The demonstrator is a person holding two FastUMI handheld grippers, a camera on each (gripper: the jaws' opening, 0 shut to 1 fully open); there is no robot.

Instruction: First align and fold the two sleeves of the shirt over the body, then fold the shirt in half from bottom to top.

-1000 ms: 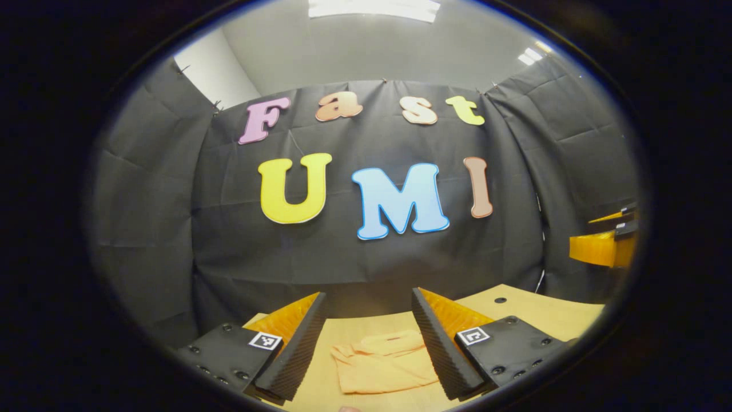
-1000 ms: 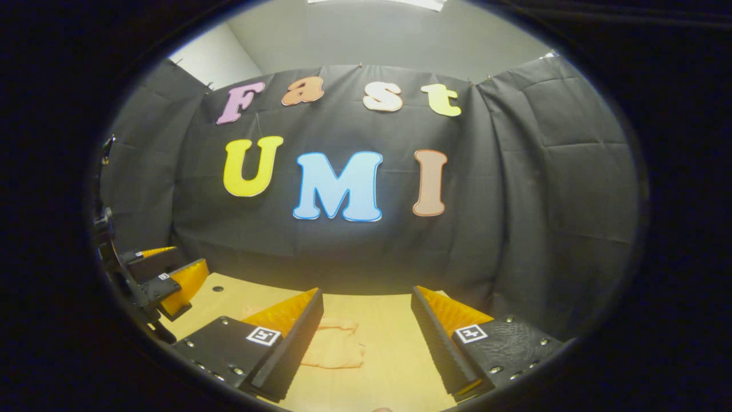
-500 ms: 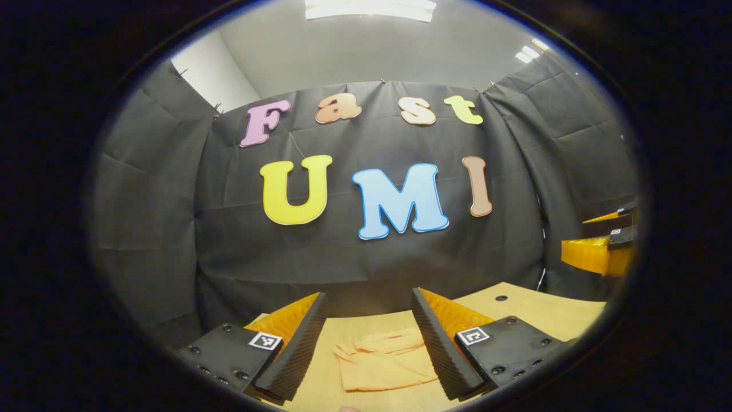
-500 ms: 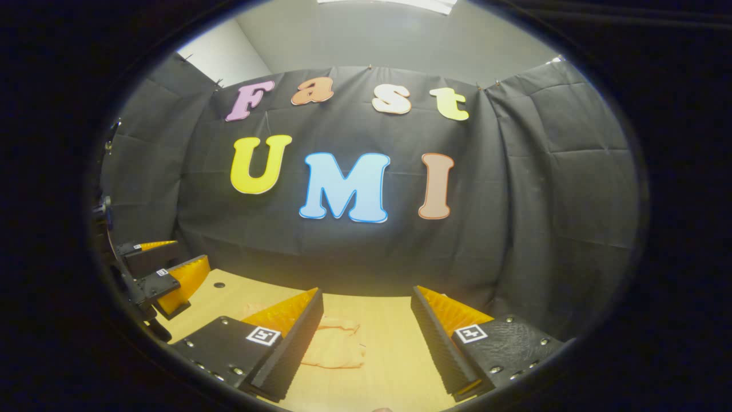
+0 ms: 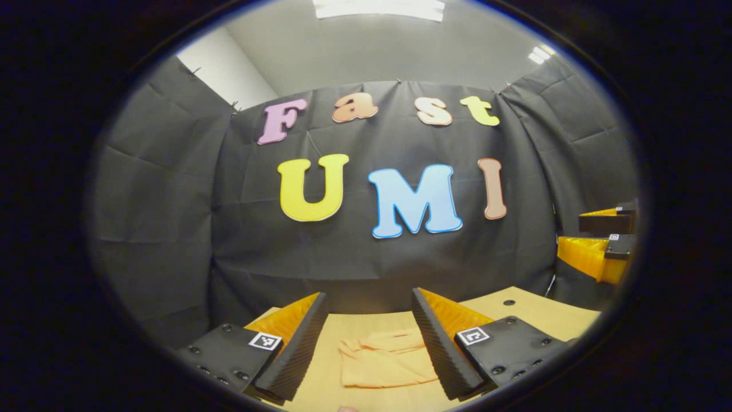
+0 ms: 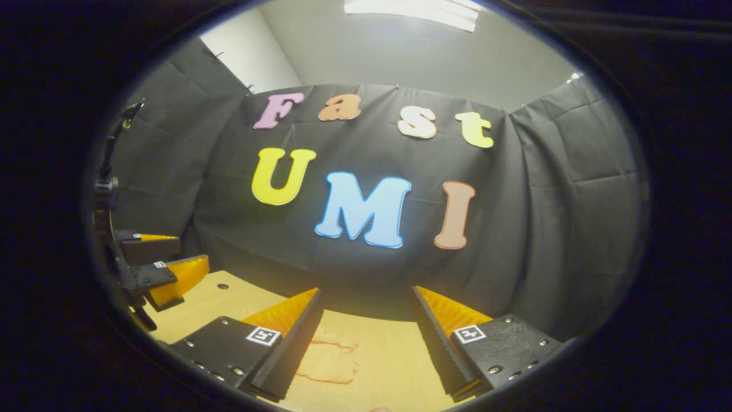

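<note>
Left gripper view: the left gripper (image 5: 369, 343) is held above the wooden table (image 5: 532, 312), its two fingers spread wide apart with nothing between them. Down below, framed in the gap between the fingers, lies the orange shirt (image 5: 383, 360), folded into a compact bundle flat on the tabletop; its right edge disappears behind the right finger, and it touches neither finger. At the far right edge the right gripper (image 5: 600, 240) shows, held off the table against the booth's black wall, fingers apart.

Right gripper view: the right gripper (image 6: 366, 343) also hovers over the table (image 6: 389, 366), fingers parted and empty. The shirt (image 6: 329, 360) lies on the tabletop low in the gap, toward the left finger, which hides part of its left side; it sits clear of the right finger. At the left edge the left gripper (image 6: 160, 260) appears, raised above the table's near corner, its fingers parted and holding nothing. A thin dark stand (image 6: 108, 189) rises just behind it along the wall.
</note>
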